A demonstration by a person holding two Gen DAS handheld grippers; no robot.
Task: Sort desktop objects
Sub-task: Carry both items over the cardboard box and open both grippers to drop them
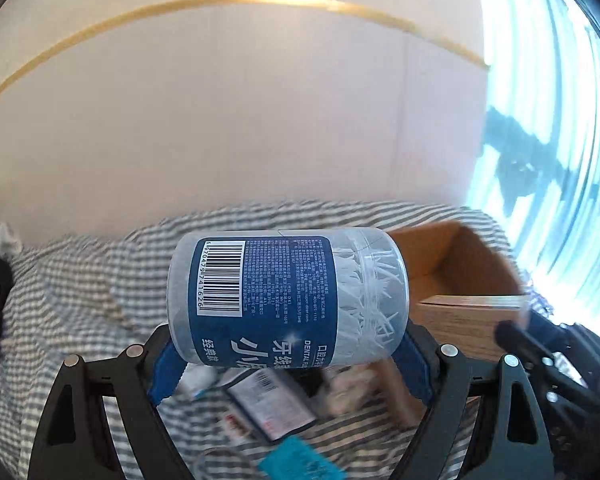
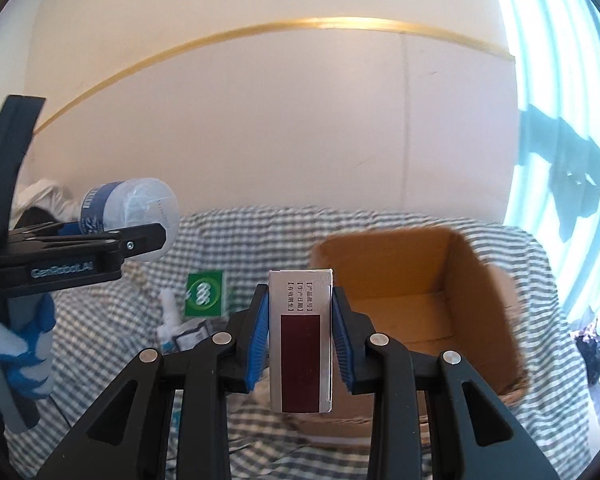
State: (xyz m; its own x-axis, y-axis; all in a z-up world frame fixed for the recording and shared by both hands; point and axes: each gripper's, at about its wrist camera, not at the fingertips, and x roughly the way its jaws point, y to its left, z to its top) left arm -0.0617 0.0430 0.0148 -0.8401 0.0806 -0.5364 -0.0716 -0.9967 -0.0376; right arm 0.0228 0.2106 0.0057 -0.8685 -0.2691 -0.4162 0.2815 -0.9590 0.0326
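Two tools pinching: left (image 1: 288, 354) a floss-pick jar (image 1: 288, 296), right (image 2: 300, 332) a carton (image 2: 301, 340) (cardboard box (image 2: 480, 280) beyond).

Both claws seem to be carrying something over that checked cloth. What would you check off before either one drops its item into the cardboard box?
1. Left claw grips the floss-pick jar: ok, the jar lies sideways between the blue pads.
2. Right claw grips the small silver-and-maroon carton: ok, pads press both sides and it stands upright.
3. Cardboard box open at the top: ok.
4. Room inside the box: ok for the part of the floor that shows; the rest is hidden.
5. Claws clear of each other: ok, the left is well off to the side in the right wrist view.
6. Either item already over the box: cannot tell.
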